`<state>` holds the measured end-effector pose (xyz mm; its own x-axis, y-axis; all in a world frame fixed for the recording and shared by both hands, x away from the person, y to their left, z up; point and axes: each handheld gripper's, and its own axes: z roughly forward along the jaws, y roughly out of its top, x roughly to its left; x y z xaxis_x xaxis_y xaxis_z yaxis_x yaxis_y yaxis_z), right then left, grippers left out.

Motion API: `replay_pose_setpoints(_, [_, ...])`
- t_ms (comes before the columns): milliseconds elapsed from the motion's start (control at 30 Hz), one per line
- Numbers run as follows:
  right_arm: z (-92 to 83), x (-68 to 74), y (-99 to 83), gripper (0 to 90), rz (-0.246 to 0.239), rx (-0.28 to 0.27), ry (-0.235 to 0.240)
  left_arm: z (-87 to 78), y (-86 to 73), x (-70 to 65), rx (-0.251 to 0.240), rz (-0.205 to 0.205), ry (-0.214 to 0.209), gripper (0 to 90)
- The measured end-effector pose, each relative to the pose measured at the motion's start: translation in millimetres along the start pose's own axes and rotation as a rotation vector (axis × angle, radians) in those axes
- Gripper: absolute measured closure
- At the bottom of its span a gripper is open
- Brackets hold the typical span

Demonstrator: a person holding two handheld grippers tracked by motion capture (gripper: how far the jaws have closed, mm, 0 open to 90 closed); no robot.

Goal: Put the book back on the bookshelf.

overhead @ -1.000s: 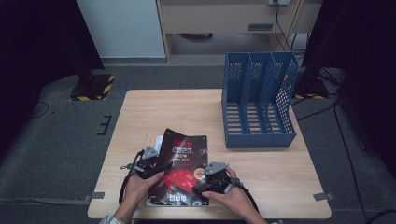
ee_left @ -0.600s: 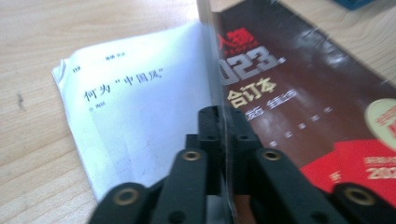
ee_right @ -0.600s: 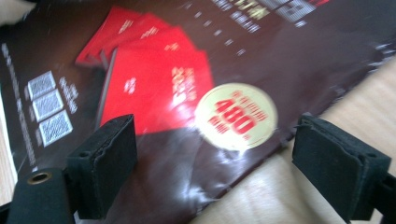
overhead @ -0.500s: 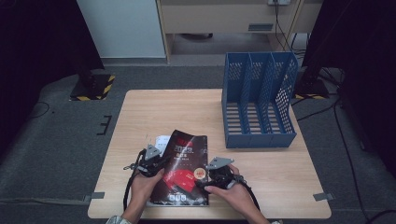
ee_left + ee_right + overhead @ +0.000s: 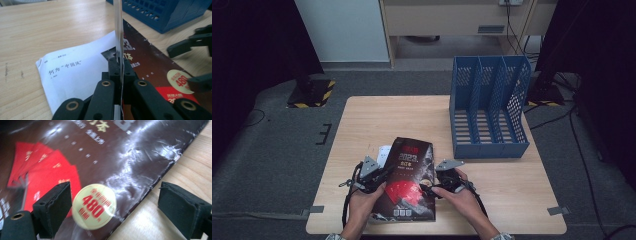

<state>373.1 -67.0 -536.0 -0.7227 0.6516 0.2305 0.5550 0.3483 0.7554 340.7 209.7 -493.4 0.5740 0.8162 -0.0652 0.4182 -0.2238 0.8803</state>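
Note:
A book (image 5: 410, 176) with a glossy dark cover, red fans and a round "480" sticker (image 5: 94, 206) lies at the near edge of the wooden table (image 5: 402, 117). My left gripper (image 5: 119, 65) is shut on the left edge of the front cover (image 5: 119, 37), which stands lifted and edge-on, baring a white printed page (image 5: 75, 72). In the high view this gripper (image 5: 381, 175) sits at the book's left side. My right gripper (image 5: 116, 195) is open, one jaw over the cover and the other over bare wood, straddling the book's right edge (image 5: 430, 189).
A blue three-slot file rack (image 5: 489, 112) stands at the table's right back, open toward me. Bare wood lies left of and beyond the book. Cables trail from both grippers over the near table edge.
The left gripper has closed on the cover's edge and lifted it, so the white page now shows beneath. The right gripper has slid a little to the right along the book's edge.

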Motion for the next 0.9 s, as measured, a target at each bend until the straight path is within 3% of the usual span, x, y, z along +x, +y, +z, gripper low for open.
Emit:
replay_pose_setpoints(133, [5.7, -5.1, 3.7, 12.7, 0.029, 0.0, 0.017, -6.9, 2.6, -0.6, -0.028, 0.003, -0.01, 89.7])
replay_pose_setpoints(233, [10.9, -6.0, 6.7, 15.4, 0.054, -0.016, 0.068, -9.5, 3.2, 0.1, -0.043, -0.004, -0.015, 89.7])
replay_pose_setpoints(300, [11.7, -5.6, 7.3, 16.7, 0.054, -0.015, 0.071, -10.3, 3.7, 1.0, -0.052, -0.008, -0.016, 89.7])
replay_pose_setpoints(400, [11.1, -3.4, 7.6, 19.9, 0.056, -0.002, 0.101, -9.3, 2.7, 4.1, -0.041, -0.013, -0.015, 89.6])
replay_pose_setpoints(500, [10.6, -2.0, 6.4, 21.0, 0.048, -0.001, 0.095, -4.6, -1.5, 9.8, -0.008, -0.039, 0.003, 88.2])
replay_pose_setpoints(533, [10.7, -2.1, 6.2, 20.9, 0.049, -0.005, 0.095, -2.9, -2.6, 12.1, 0.01, -0.039, 0.022, 83.6])
replay_pose_setpoints(567, [11.0, -1.6, 6.0, 21.0, 0.036, -0.005, 0.089, -2.2, -3.7, 16.6, 0.035, -0.035, 0.084, 74.2])
replay_pose_setpoints(600, [11.1, -1.1, 5.8, 20.9, 0.031, -0.006, 0.086, -2.0, -4.1, 19.3, 0.045, -0.034, 0.111, 69.0])
replay_pose_setpoints(633, [11.1, -0.8, 5.6, 21.0, 0.029, -0.007, 0.084, -2.0, -4.1, 19.3, 0.045, -0.034, 0.111, 62.7])
replay_pose_setpoints(667, [11.1, -0.8, 5.6, 21.0, 0.029, -0.007, 0.084, -1.9, -4.7, 22.0, 0.067, -0.026, 0.14, 62.7])
replay_pose_setpoints(700, [11.1, -0.8, 5.6, 21.0, 0.029, -0.007, 0.084, -1.3, -5.7, 24.7, 0.091, -0.011, 0.166, 57.3])
replay_pose_setpoints(767, [11.1, -0.9, 5.6, 21.0, 0.03, -0.008, 0.083, 1.1, -8.8, 29.8, 0.131, 0.004, 0.185, 51.8])
replay_pose_setpoints(900, [11.3, -0.7, 5.6, 21.0, 0.022, -0.007, 0.078, 5.4, -13.0, 38.2, 0.173, -0.026, 0.182, 47.0])
